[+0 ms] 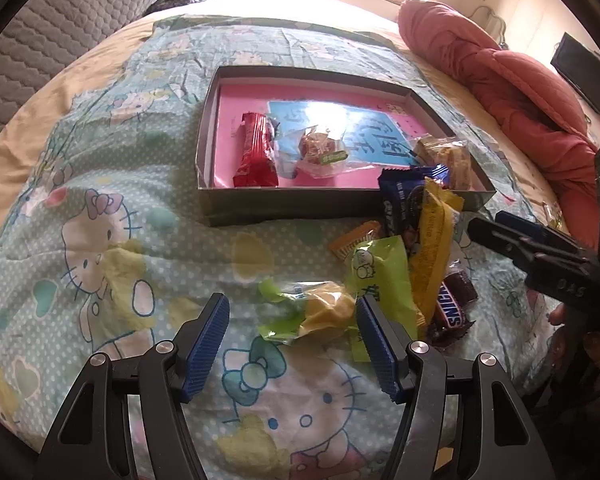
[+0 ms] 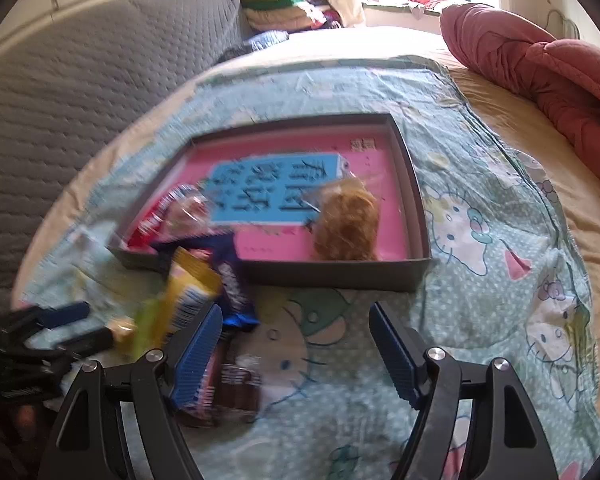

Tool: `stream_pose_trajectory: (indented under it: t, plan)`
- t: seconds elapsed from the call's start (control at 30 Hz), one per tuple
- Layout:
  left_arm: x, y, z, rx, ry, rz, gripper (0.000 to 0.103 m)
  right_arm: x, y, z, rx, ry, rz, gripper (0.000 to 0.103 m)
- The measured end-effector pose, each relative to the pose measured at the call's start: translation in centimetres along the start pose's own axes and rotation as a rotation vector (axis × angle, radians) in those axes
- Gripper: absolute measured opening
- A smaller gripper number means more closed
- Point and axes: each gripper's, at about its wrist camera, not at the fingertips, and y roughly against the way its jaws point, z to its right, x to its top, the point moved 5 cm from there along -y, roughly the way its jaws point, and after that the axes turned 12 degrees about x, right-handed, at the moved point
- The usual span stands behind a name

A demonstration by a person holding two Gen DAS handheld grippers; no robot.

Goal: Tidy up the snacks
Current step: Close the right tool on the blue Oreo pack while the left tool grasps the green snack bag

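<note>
A shallow grey box [image 1: 284, 204] with a pink lining lies on the bed. It holds a red wrapper [image 1: 256, 148], a clear-wrapped round pastry [image 1: 320, 148] and a brown cake [image 1: 448, 156]. A pile of snacks leans on its near wall: a dark blue packet [image 1: 404, 200], a yellow packet [image 1: 436, 248], a green packet [image 1: 380, 268] and a Snickers bar [image 1: 452, 312]. My left gripper [image 1: 291, 303] is open, with a yellow-green wrapped snack [image 1: 316, 314] lying loose between its tips. My right gripper [image 2: 296, 310] is open over bare sheet, with the Snickers bar [image 2: 236, 388] beside its left finger.
A Hello Kitty sheet [image 1: 100, 240] covers the bed. A pink-red quilt [image 1: 500, 80] is bunched along the right edge, and a grey quilted headboard [image 2: 60, 100] stands on the left. Folded clothes [image 2: 280, 4] lie at the far end. A dark screen [image 1: 584, 76] stands beyond the quilt.
</note>
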Motion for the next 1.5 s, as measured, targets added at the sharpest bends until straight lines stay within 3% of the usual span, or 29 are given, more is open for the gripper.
stream_pose_trajectory:
  t: [0.17,0.37,0.77,1.0,1.3,1.5]
  plan:
    - [0.0,-0.5,-0.2,-0.018,0.012,-0.012,0.068,-0.7,-1.7,-1.0,0.014,0.056,-0.057,0.076]
    - [-0.3,-1.3,-0.2,-0.022,0.014,-0.043,0.068,-0.6,-2.8,-3.2,0.041,0.147,-0.059,0.075]
    - [0.2,-2.2,-1.0,-0.016,0.019,-0.046,0.068,-0.4,-6.1,-4.8,0.081,0.171,-0.084,0.075]
    - [0.4,-2.7,-0.9,-0.030,0.019,-0.043,0.068,0.1,-6.7,-5.2,0.084,0.181,-0.069,0.058]
    - [0.7,-3.3,-0.2,-0.041,0.023,-0.039,0.067,0.2,-6.3,-4.5,0.122,0.143,-0.062,0.055]
    - [0.6,-3.3,1.1,-0.058,-0.018,-0.031,0.046,0.5,-6.1,-4.1,0.137,0.108,-0.058,0.055]
